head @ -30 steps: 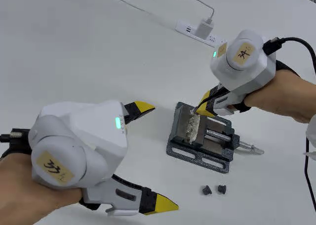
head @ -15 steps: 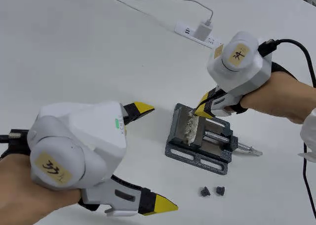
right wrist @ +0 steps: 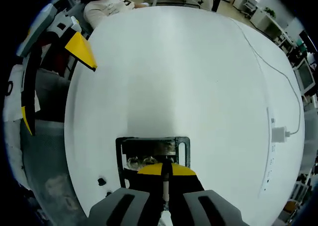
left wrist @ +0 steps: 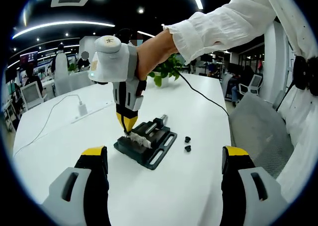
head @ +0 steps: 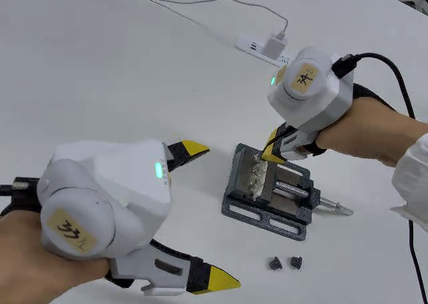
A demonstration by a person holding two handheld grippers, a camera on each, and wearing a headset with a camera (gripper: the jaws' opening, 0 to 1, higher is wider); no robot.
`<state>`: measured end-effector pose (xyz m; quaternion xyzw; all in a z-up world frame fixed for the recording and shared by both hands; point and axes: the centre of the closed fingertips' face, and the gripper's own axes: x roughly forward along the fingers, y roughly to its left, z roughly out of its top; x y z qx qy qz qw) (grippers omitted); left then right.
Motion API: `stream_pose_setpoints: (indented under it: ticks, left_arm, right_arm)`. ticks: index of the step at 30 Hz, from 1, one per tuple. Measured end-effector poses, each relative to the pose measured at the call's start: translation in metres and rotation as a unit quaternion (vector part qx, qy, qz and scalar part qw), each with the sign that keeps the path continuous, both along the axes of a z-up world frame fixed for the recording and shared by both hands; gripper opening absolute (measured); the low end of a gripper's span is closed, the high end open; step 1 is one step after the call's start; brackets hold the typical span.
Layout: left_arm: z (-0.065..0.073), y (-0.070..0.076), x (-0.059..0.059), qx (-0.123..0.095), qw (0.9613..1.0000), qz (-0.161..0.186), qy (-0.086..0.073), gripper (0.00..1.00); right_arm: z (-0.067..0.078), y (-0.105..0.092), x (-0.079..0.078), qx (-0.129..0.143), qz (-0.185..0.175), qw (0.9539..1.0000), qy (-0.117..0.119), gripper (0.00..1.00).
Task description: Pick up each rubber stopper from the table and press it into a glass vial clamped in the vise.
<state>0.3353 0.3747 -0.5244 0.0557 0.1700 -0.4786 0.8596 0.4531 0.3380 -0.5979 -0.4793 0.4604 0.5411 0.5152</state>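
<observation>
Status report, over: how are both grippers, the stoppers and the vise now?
Left gripper open, apart from the vise. Right gripper shut, tips over the vials. Two stoppers lie on table. No obstacle seen.

A white table (head: 100, 83) carries a dark vise (head: 262, 217). Two small dark rubber stoppers (head: 275, 263) lie side by side near the vise's base, not touching it. Farther back lies a white power strip (head: 253, 47) with a charger (head: 273, 47) plugged in; a thin cable (head: 200, 3) trails across the tabletop.
</observation>
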Motion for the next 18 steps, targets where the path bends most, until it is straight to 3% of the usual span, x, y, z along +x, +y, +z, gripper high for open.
stream_pose_setpoints:
  ticks: [7, 11, 13, 15, 16, 18]
  left_arm:
    - [0.008, -0.001, -0.002, 0.003, 1.0000, 0.002, -0.007, 0.95]
    - [0.015, -0.002, -0.005, 0.007, 0.9999, 0.002, -0.016, 0.95]
    - [0.018, -0.002, -0.008, 0.008, 0.9998, 0.002, -0.018, 0.95]
    - [0.020, -0.001, -0.012, 0.013, 0.9997, 0.001, -0.020, 0.95]
    - [0.021, 0.000, -0.014, 0.016, 0.9997, 0.002, -0.021, 0.95]
    - [0.022, 0.002, -0.017, 0.018, 0.9996, 0.004, -0.021, 0.95]
  right_arm:
    - [0.001, 0.000, 0.002, -0.008, -0.005, 0.9999, 0.010, 0.00]
    - [0.001, 0.001, 0.006, 0.015, -0.020, 0.9996, 0.011, 0.00]
    - [0.001, 0.000, 0.005, 0.040, -0.047, 0.9979, 0.019, 0.00]
    - [0.003, -0.002, 0.002, 0.040, -0.045, 0.9981, 0.014, 0.00]
    - [0.005, -0.001, 0.001, 0.044, -0.025, 0.9987, 0.003, 0.00]
    - [0.006, -0.001, -0.001, 0.049, -0.056, 0.9972, 0.004, 0.00]
